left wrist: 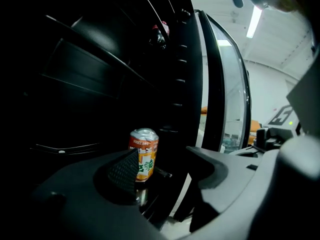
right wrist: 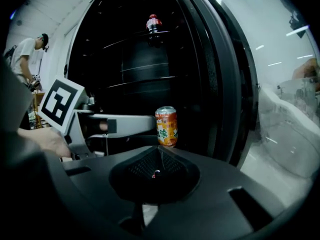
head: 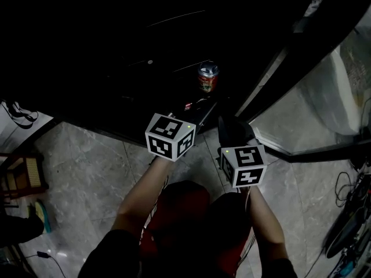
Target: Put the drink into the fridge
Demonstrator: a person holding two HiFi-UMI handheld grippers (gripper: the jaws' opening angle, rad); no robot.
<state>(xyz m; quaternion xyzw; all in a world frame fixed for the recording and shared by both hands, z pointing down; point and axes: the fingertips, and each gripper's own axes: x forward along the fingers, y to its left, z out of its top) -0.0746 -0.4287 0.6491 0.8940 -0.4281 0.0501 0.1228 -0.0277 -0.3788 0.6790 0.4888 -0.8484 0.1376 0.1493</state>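
Both claws are off the can [right wrist: 166, 126]: left claw [left wrist: 162, 156] wide, right claw [right wrist: 160, 153] shut; back straight out without nudging it.

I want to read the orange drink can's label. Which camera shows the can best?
The right gripper view: the orange-and-white metal drink can stands whole, near and well lit. The left gripper view shows the can with its lower left covered. The head view shows it small and dim, from above.
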